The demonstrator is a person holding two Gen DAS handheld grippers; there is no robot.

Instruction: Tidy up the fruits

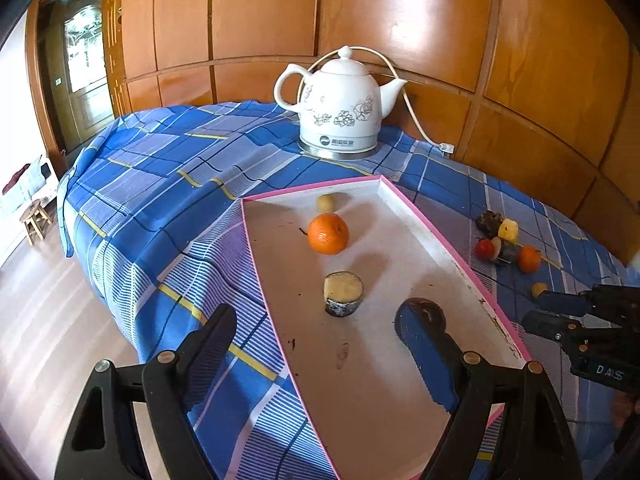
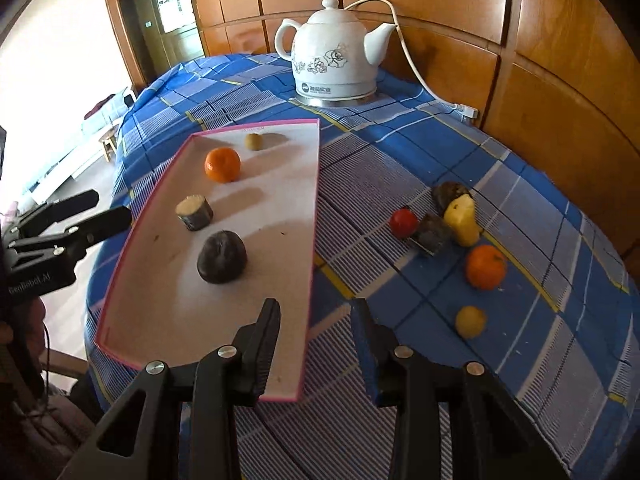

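Observation:
A pink-rimmed white tray [image 2: 312, 216] lies on the blue checked cloth. It holds a small tan fruit [image 2: 254, 141], an orange [image 2: 222, 165], a cut pale-topped piece [image 2: 195, 212] and a dark round fruit [image 2: 221, 256]. Right of the tray, on the cloth, are a red fruit [image 2: 403, 222], dark pieces [image 2: 434, 234], a yellow piece [image 2: 462, 218], another orange [image 2: 485, 266] and a small yellow fruit [image 2: 471, 321]. My right gripper [image 2: 316, 328] hangs over the tray's right rim, jaws slightly apart and empty. My left gripper [image 1: 320, 344] is wide open at the tray's left side, empty.
A white ceramic kettle [image 1: 340, 120] with its cord [image 2: 420, 76] stands at the back, against the wooden wall panels. The table's left edge drops to a light floor with a small stool [image 1: 34, 220]. Bare cloth lies between kettle and tray.

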